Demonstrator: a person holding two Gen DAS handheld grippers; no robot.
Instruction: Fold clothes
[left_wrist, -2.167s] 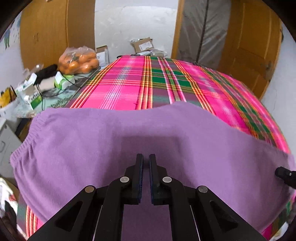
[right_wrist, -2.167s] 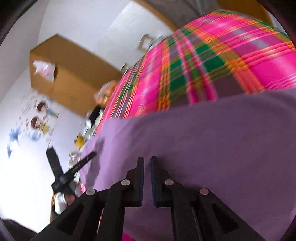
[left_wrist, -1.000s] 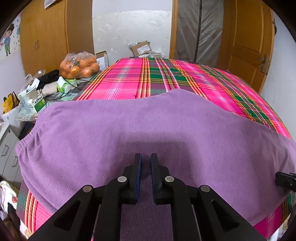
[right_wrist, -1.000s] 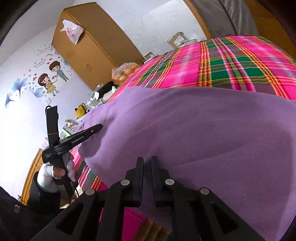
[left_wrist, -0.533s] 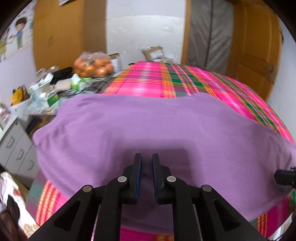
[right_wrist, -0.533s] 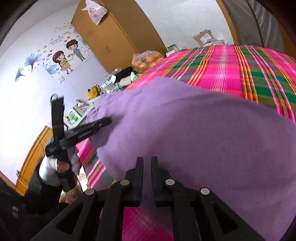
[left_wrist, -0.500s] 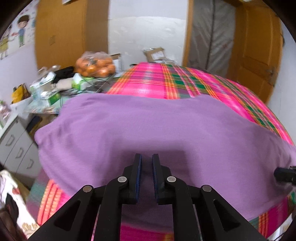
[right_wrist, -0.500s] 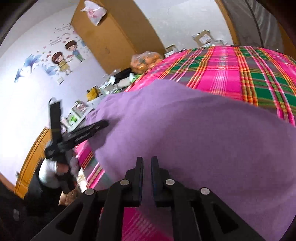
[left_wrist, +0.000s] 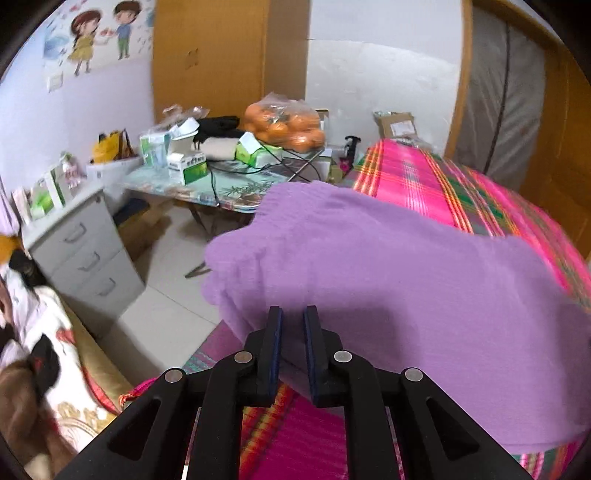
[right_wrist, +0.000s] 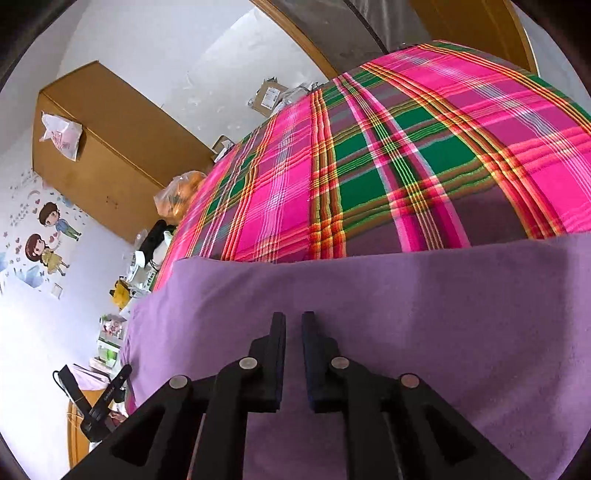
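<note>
A purple knit garment (left_wrist: 406, 277) lies spread and flat across the near part of the pink plaid bed (left_wrist: 424, 177), its left end doubled into thick layers. My left gripper (left_wrist: 291, 314) hovers over that left near corner, almost shut. Only a slit shows between its pads and nothing is pinched. In the right wrist view the garment (right_wrist: 406, 314) fills the lower half. My right gripper (right_wrist: 293, 317) hangs over its middle, also nearly shut and holding nothing. At the bed's left edge the left gripper (right_wrist: 125, 371) shows small.
Left of the bed stands a cluttered low table with a bag of oranges (left_wrist: 284, 125) and boxes. Nearer are a grey drawer unit (left_wrist: 85, 251) and tiled floor. A wooden wardrobe (left_wrist: 221, 55) and a door (left_wrist: 561, 147) line the walls. A cardboard parcel (left_wrist: 397, 123) sits at the bed's far end.
My left gripper has swung left from the middle of the garment to its left near corner. The right wrist view has rolled and shifted. The garment lies as before.
</note>
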